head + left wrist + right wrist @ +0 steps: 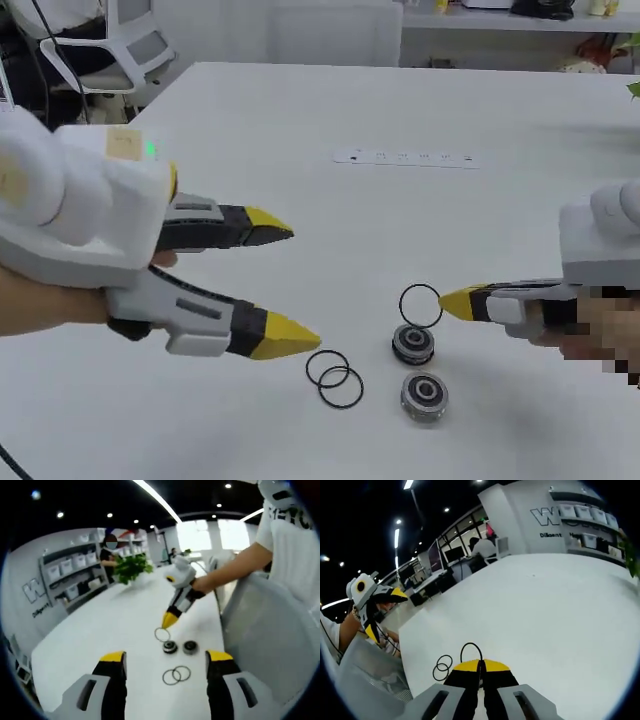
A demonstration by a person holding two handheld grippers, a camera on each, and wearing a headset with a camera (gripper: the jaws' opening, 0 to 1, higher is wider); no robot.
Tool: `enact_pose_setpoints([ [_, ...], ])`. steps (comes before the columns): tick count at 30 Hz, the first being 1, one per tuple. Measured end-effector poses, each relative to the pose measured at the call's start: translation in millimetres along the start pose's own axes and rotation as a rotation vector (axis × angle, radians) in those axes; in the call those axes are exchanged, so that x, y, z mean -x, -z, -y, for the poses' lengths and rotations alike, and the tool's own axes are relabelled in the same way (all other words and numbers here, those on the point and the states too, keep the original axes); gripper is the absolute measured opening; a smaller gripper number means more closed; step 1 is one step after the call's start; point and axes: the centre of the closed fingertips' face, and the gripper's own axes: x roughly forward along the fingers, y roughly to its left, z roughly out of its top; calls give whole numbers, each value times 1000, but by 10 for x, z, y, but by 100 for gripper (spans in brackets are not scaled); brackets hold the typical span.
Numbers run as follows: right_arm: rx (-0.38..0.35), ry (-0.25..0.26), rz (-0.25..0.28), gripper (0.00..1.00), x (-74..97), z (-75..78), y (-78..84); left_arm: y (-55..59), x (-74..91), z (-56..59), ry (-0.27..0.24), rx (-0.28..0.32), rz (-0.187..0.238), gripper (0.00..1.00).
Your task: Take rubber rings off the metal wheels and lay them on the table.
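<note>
The white table [300, 150] takes most of the head view. The left gripper [283, 285] fills the left half of this view, with its jaws spread wide and nothing between them. The right gripper [455, 302] comes in from the right edge, its jaws pressed together on a thin black rubber ring [420, 305]. This ring stands upright off the yellow tips, just above the farther of the two metal wheels [413, 343], which sit low and right of centre. The step in hand seems to be the laying down of this ring. To do it well, the right gripper should probably carry the ring leftward, near the two rings [335, 378] that lie flat and overlapping at the bottom centre. It should bring the ring low and almost flat to the table before the jaws part, so that it does not roll away. The free left gripper could steady a wheel if the ring catches on it. The body of the right gripper is cut off by the right edge. It is hard to tell whether the lower edge of the held ring touches the wheel or is clear of it. The wheels are too small to show whether either has a ring left on it.
</note>
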Motion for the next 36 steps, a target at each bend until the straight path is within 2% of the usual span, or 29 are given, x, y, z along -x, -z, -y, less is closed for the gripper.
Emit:
enact_pose_setpoints([
  [3,-7,-18,14,0,-7,-49,-34,67,90,32,-26,24,8,65],
  [8,4,-50,5,0,-38,-161,-26,214,173,144,-36,76,11,68],
  [11,18,-76,-4,0,-73,-252,-29,319,226,157,-75,130,19,70],
  [13,24,-85,-9,0,-86,-286,-24,348,241,166,-84,150,23,70],
  [16,46,-108,-28,0,-116,-377,5,434,278,188,-111,185,27,71],
  [20,74,-136,-58,0,-154,-472,67,475,315,201,-140,230,46,72],
  [25,90,-160,-104,0,-208,-555,174,576,324,236,-159,265,35,73],
  [27,106,-172,-137,0,-239,-600,255,613,330,229,-177,291,41,73],
  [36,142,-221,-203,0,-353,-768,433,734,365,277,-194,325,19,74],
])
